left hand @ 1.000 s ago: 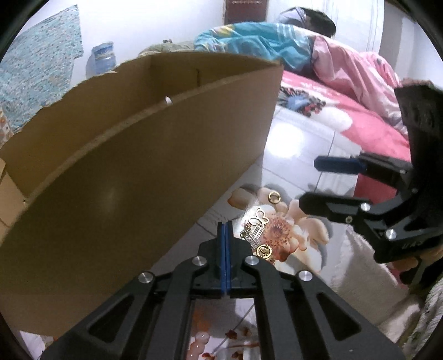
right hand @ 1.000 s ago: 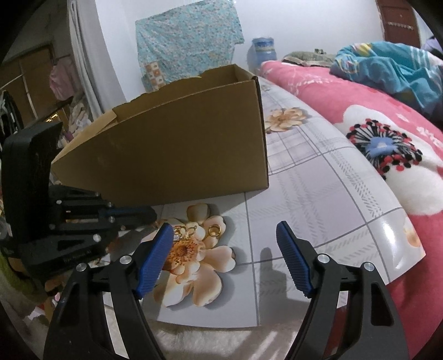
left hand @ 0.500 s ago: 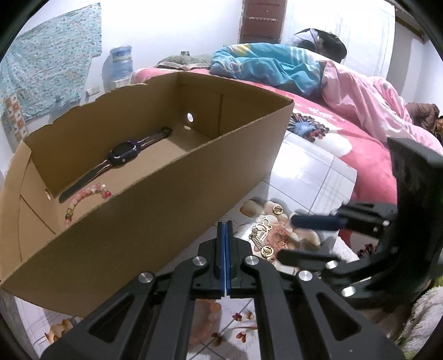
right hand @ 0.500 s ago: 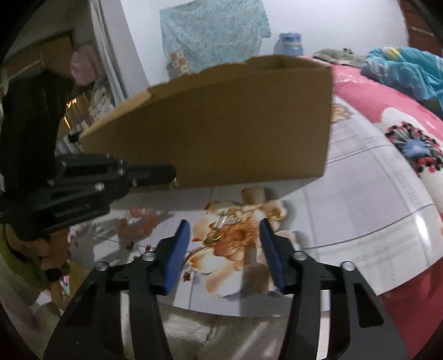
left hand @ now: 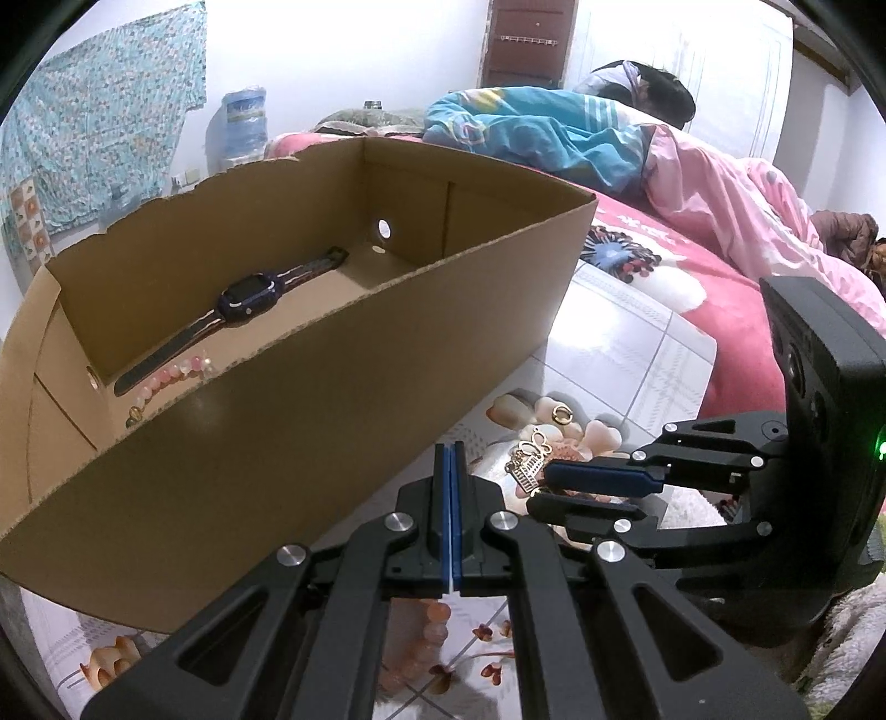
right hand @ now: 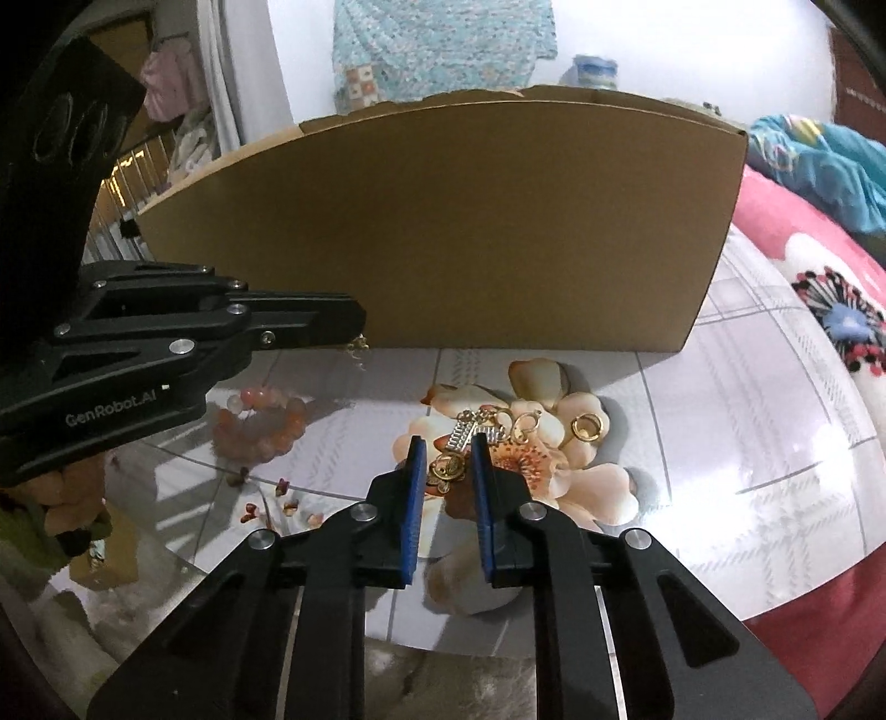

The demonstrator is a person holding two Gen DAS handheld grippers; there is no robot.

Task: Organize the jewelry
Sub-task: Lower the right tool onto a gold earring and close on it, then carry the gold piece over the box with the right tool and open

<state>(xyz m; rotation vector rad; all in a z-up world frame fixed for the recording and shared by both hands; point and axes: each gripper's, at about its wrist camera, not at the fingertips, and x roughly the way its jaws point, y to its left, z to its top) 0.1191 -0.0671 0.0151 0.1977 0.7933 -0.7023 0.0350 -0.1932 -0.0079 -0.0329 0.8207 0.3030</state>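
My right gripper (right hand: 447, 465) has just been closing around the gold charms (right hand: 449, 469), pads not yet pressing, mid-frame — next, pinch and lift into the box (right hand: 443, 221); left gripper (left hand: 453, 471) clamped empty.

- A person (left hand: 559, 133) is seen lying on the pink floral bed (left hand: 720, 288), wrapped in blue and pink blankets.
- A patterned teal cloth (right hand: 443, 50) is hung on the wall, with a water jug (left hand: 243, 127) nearby.

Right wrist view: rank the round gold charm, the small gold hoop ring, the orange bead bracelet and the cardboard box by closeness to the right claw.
1. Round gold charm, between the right claw's blue pads.
2. Small gold hoop ring, ahead, to the right.
3. Orange bead bracelet, off to the left.
4. Cardboard box, behind everything.
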